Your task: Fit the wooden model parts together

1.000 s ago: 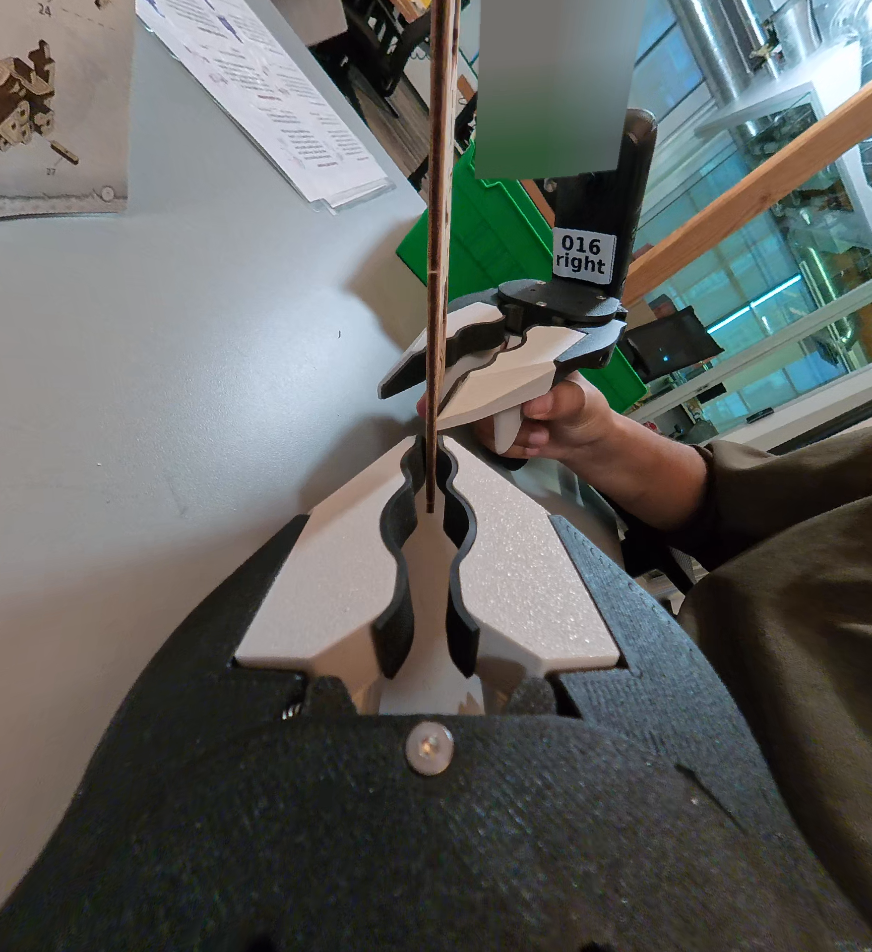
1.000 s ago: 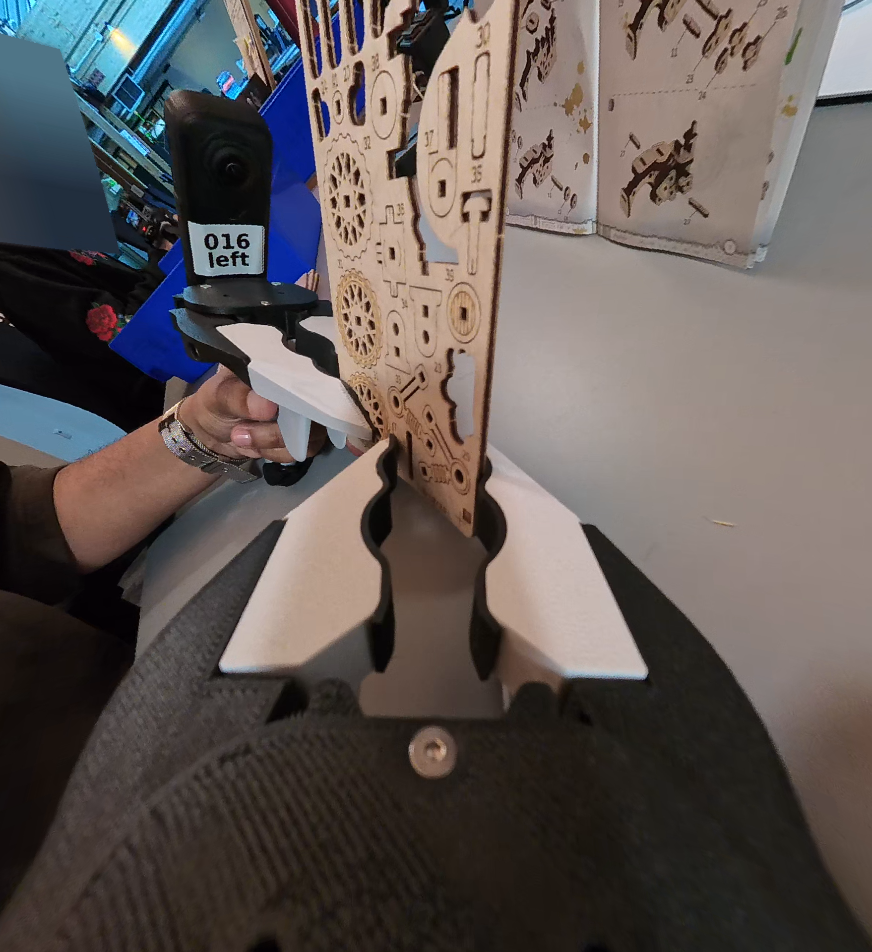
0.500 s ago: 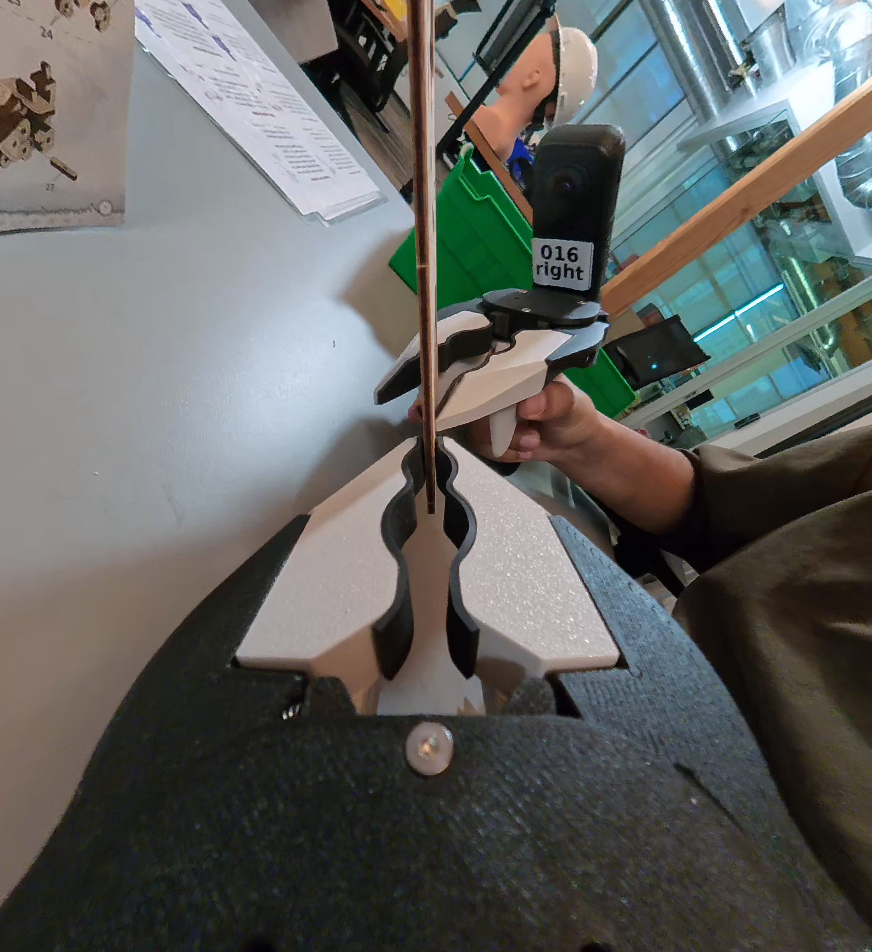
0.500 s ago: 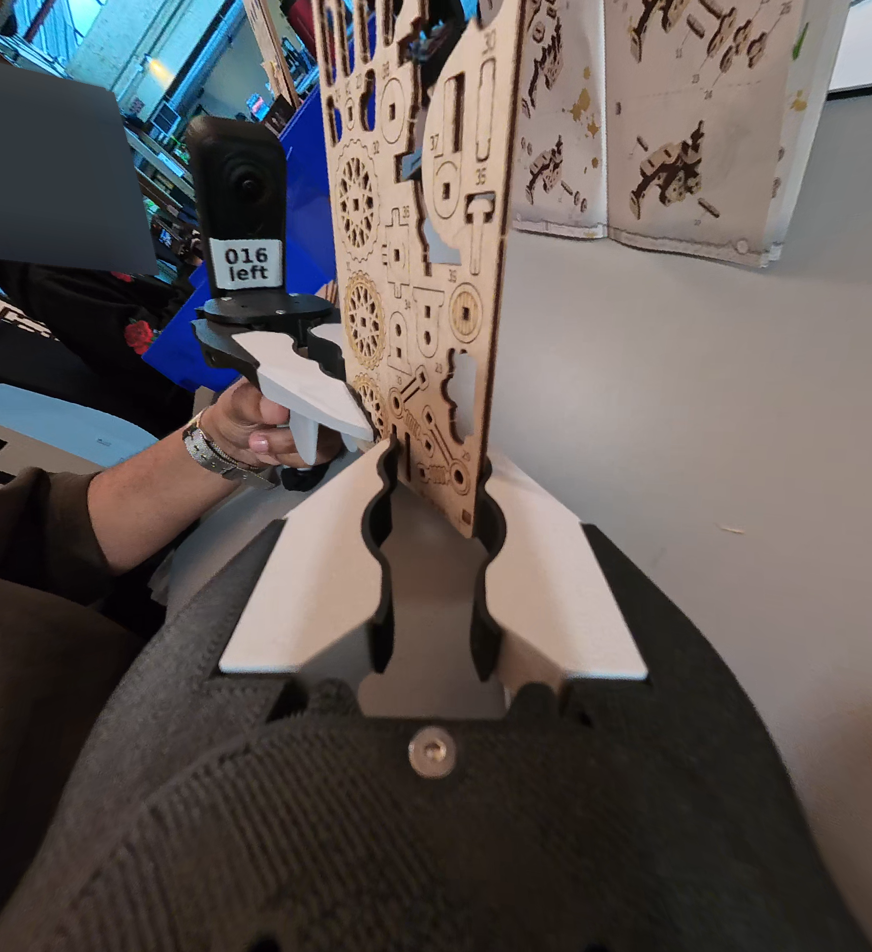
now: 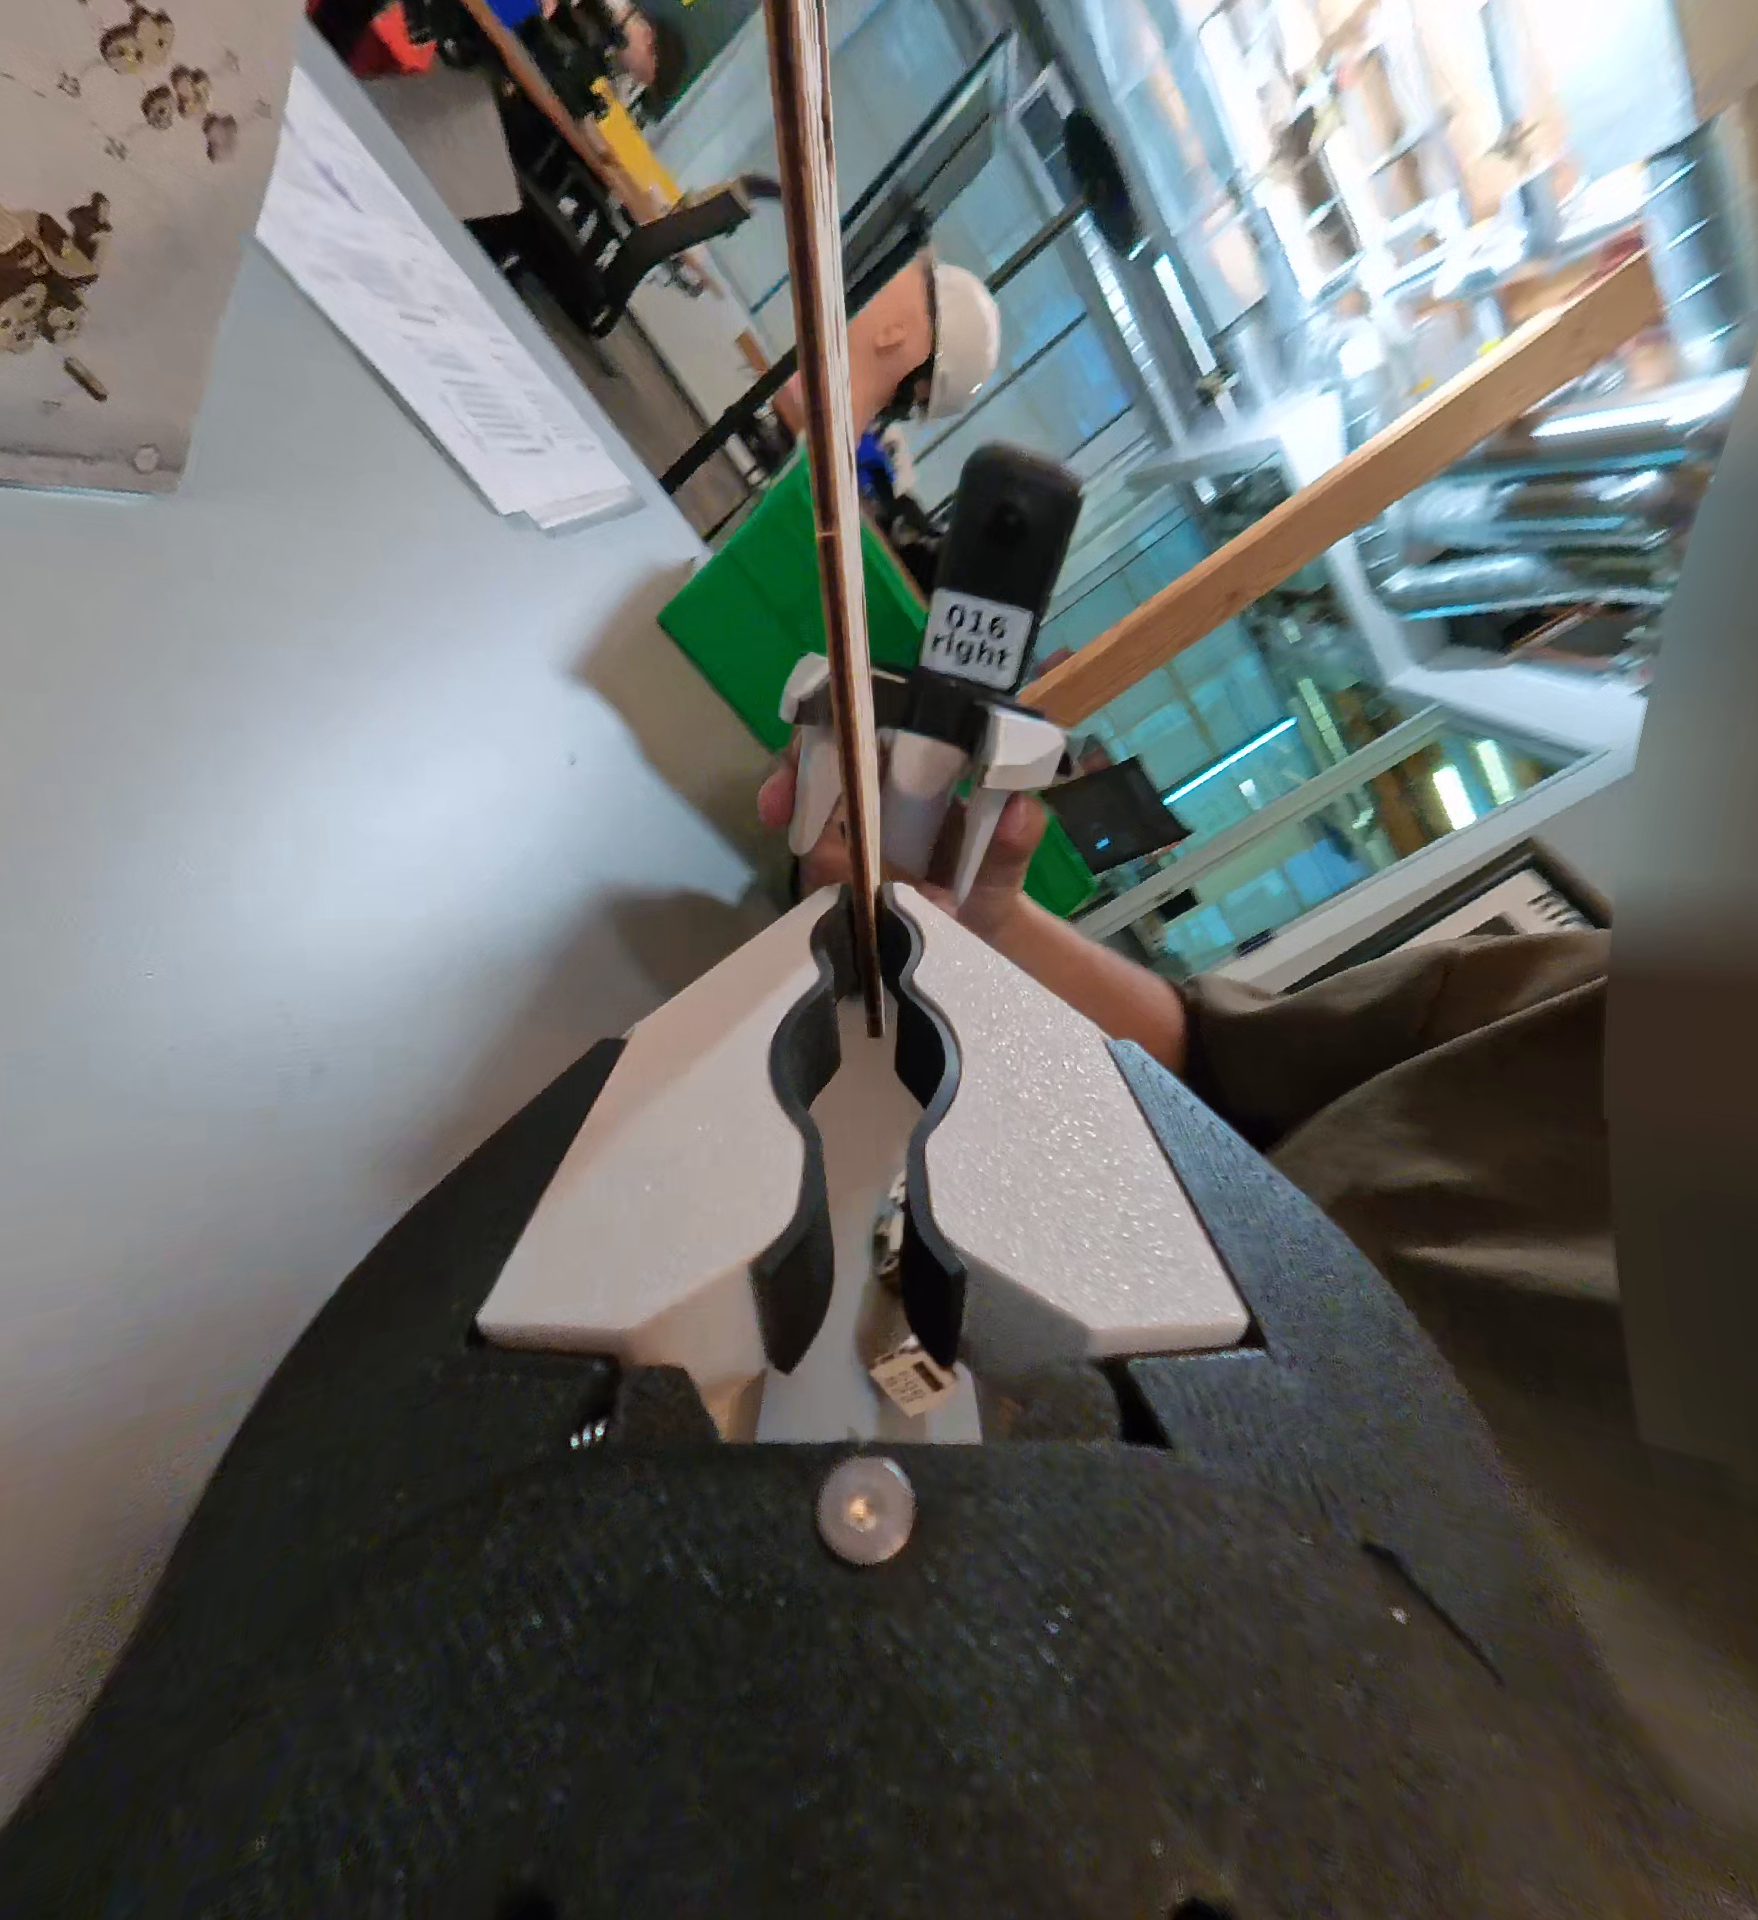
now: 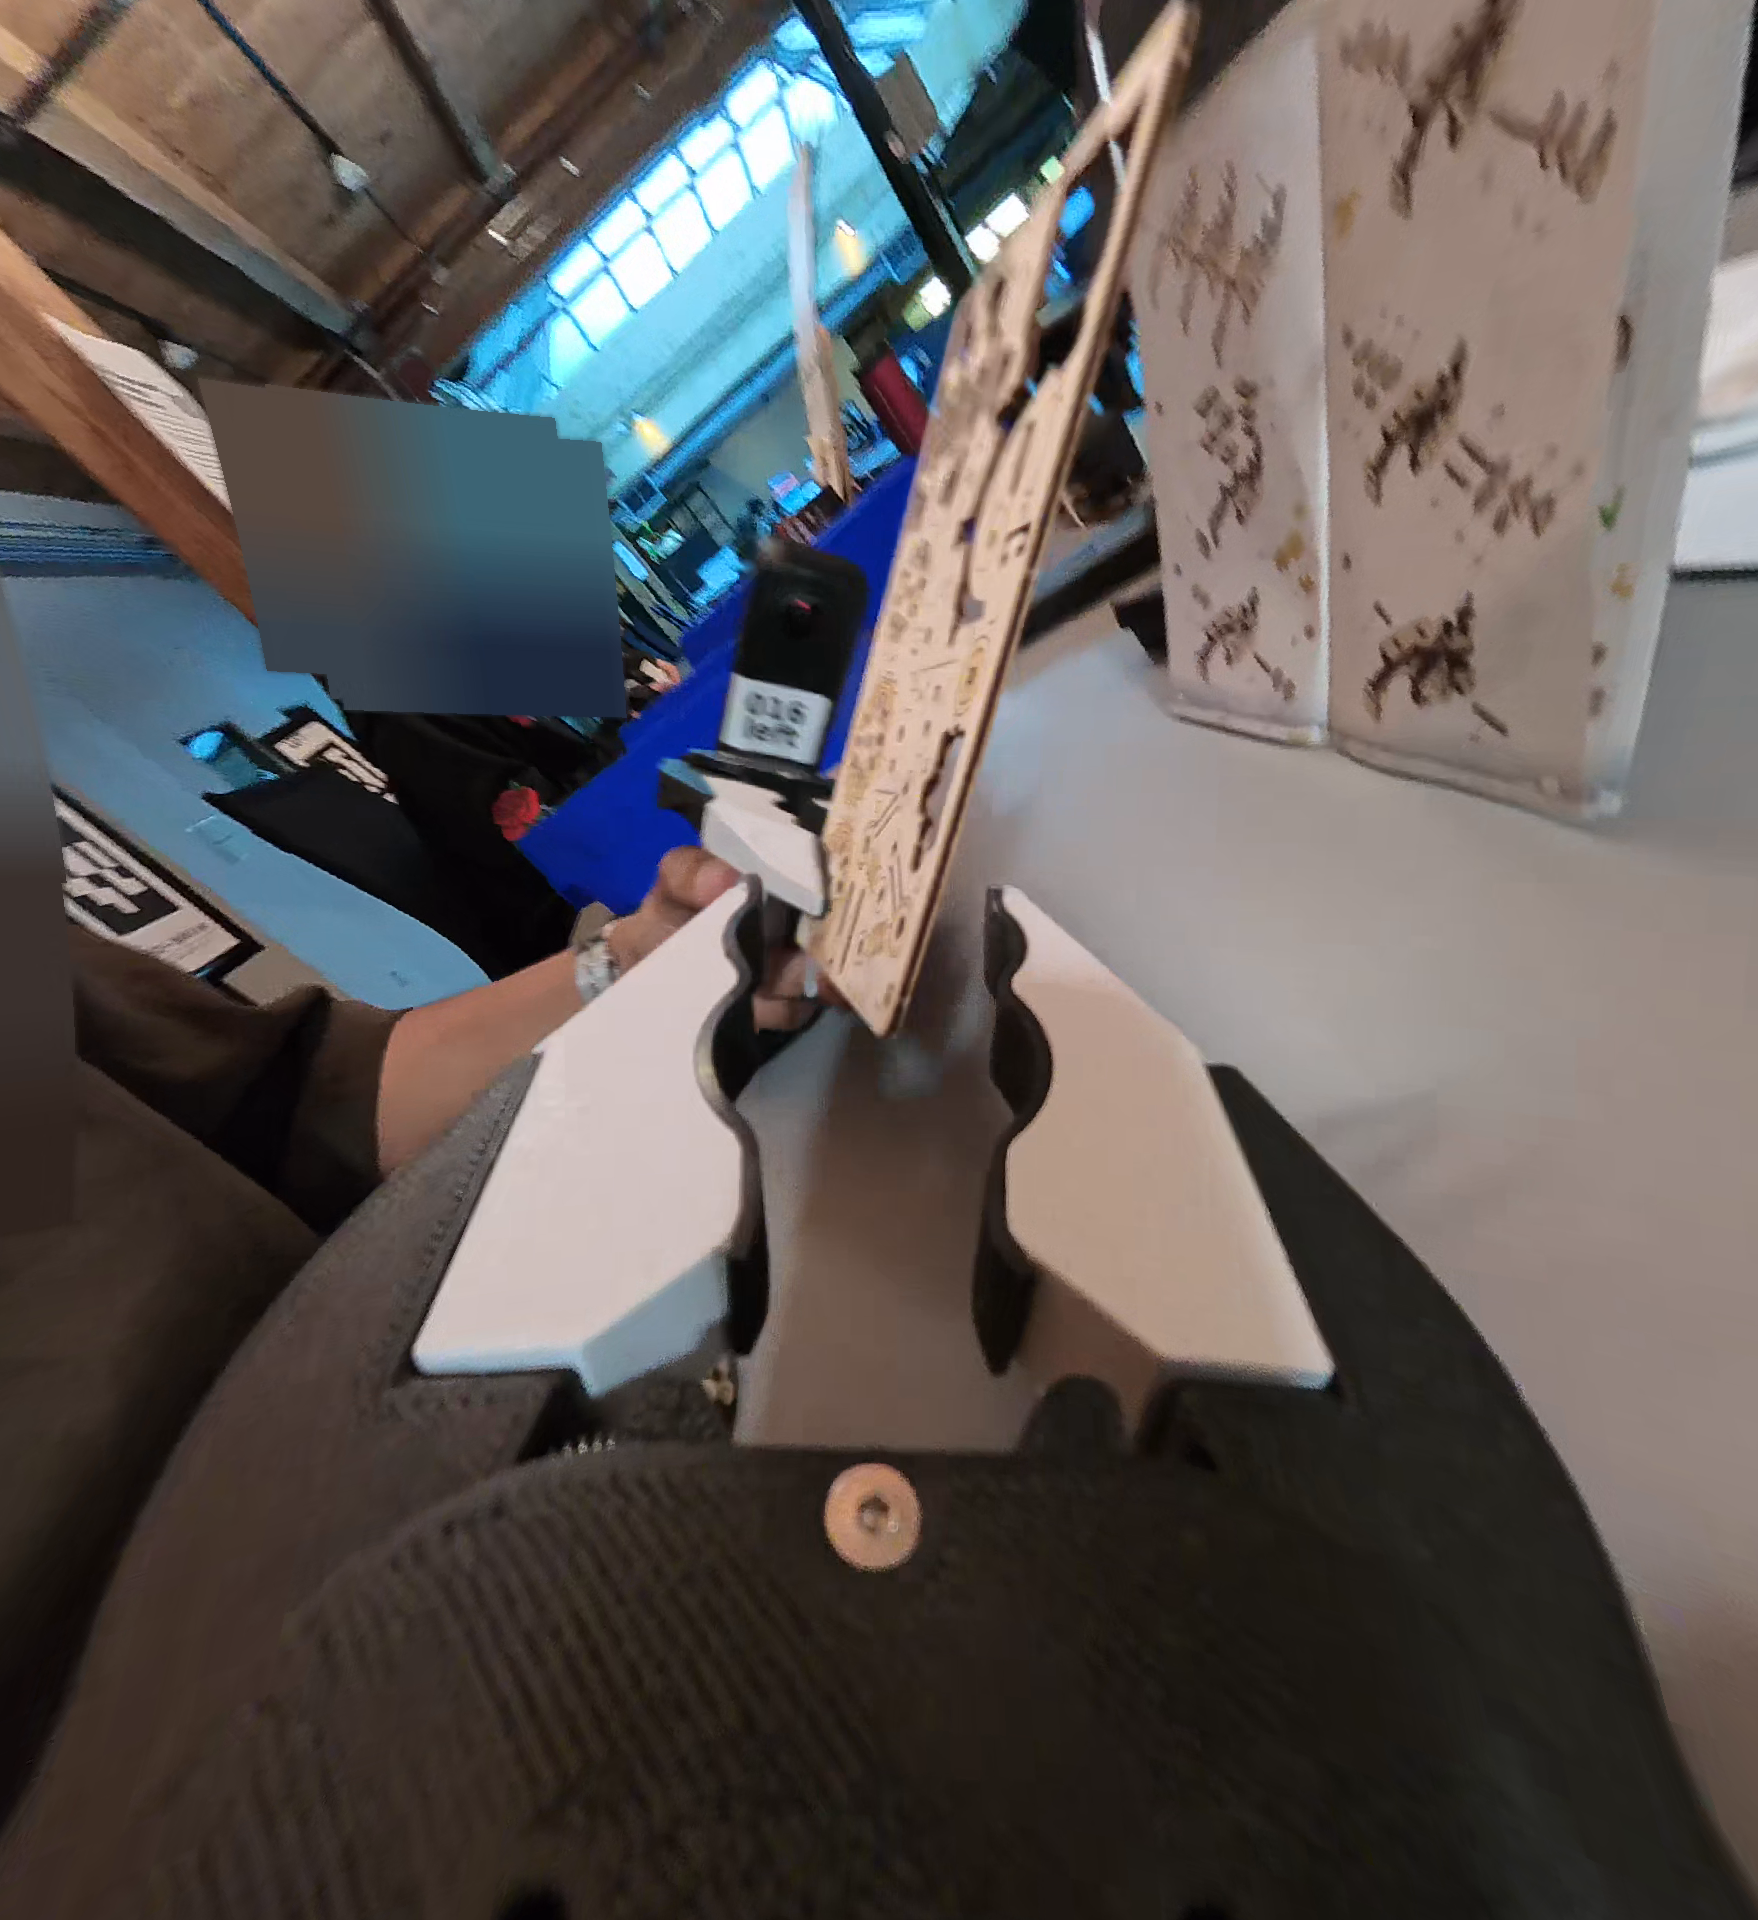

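Left gripper [image 5: 867, 940] is pinched on the lower corner of the laser-cut plywood parts sheet [image 5: 821, 447], which stands edge-on between its fingertips and rises above the grey table [image 5: 231, 831]. Right gripper [image 6: 867, 914] is spread wide and grips nothing; in its own view the sheet's [image 6: 942, 717] bottom corner hangs between the tips but touches neither finger. That view is motion-blurred, so fine detail on the sheet is hard to read.

No part looks freed from the sheet yet, so the step in hand is probably pressing one out. To do it well, keep the left grip firm and low, and bring the right gripper square to the panel (not at a slant) so thin plywood is not twisted or snapped. The instruction booklet [image 6: 1394, 416] stands open beyond on the table.
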Demonstrator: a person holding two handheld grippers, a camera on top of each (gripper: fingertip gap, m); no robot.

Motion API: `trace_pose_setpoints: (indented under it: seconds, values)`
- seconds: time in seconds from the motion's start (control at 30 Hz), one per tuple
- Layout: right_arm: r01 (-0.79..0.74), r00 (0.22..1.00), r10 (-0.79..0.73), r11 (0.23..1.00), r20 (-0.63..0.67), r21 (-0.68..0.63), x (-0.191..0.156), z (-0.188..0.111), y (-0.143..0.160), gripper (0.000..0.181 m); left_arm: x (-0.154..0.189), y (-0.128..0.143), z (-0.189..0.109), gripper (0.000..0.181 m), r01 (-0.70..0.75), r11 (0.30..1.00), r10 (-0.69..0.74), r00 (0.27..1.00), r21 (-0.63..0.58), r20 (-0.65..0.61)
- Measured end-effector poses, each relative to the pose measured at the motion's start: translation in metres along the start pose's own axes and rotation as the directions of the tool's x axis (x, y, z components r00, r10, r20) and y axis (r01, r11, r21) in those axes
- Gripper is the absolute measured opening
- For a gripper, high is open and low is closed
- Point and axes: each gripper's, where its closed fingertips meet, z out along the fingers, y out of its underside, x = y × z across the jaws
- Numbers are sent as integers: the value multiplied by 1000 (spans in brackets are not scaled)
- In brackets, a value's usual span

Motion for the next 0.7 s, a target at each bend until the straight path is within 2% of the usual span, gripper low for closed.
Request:
trace_pose_setpoints:
  seconds: [0.1, 0.2, 0.37, 0.5, 0.6, 0.7]
  values:
    - [83, 993, -87, 995, 77, 56, -14, -5, -10, 44, 4, -12, -9, 0, 81, 994, -75, 994, 68, -84]
    - [178, 982, -179, 984, 66, 23, -17, -4, -6, 46, 7, -18, -15, 0, 143, 986, -128, 980, 91, -156]
    - [347, 938, -346, 935, 38, -68, -25, 4, 9, 42, 20, -6, -12, 0, 161, 987, -157, 959, -2, -237]
    - [529, 848, -527, 839, 48, -128, -36, 12, 26, 45, 33, 5, -5, 0, 183, 980, -196, 932, -71, -304]
    - [615, 788, -614, 784, 34, -88, -45, 15, 27, 47, 37, 11, 0, 0, 194, 976, -217, 923, -101, -319]
    - [647, 762, -647, 762, 20, -36, -53, 16, 25, 45, 39, 14, 3, 0, 204, 972, -230, 917, -112, -327]
